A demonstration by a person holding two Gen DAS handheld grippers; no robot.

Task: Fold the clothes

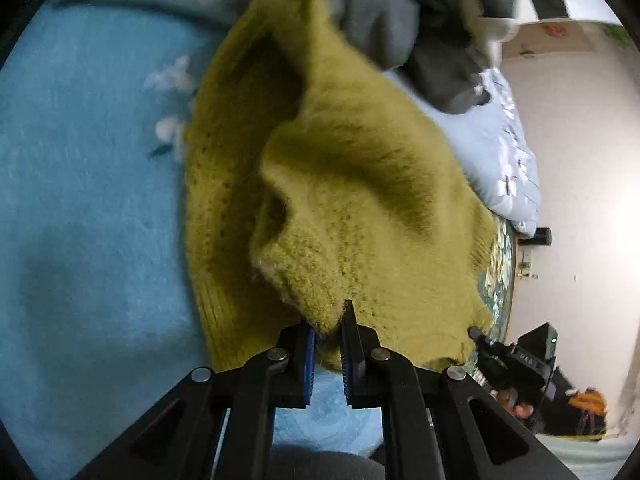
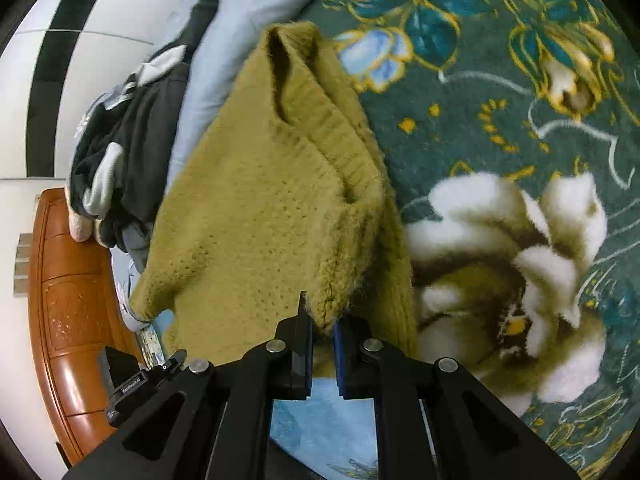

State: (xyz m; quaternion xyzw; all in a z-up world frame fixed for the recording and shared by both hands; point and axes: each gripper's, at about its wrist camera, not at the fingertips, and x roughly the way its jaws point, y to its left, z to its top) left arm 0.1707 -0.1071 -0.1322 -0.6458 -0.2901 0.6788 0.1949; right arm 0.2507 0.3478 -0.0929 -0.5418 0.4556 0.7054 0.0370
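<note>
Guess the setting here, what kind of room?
Most likely a bedroom. The yellow-green sweater lies on a bed with a floral fleece blanket, a pale blue pillow sits beyond it, and a wooden headboard stands against a tiled wall.

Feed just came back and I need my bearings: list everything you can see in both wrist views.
sweater: one, mustard yellow knit, lifted over the bed, pinched by both grippers
blanket: one, dark green floral, under the sweater
bed sheet: one, light blue
pillow: one, pale blue
dark clothes: a pile, grey and black, by the pillow
headboard: one, brown wood
left gripper: black, blue pads, shut on sweater
right gripper: black, blue pads, shut on sweater
</note>
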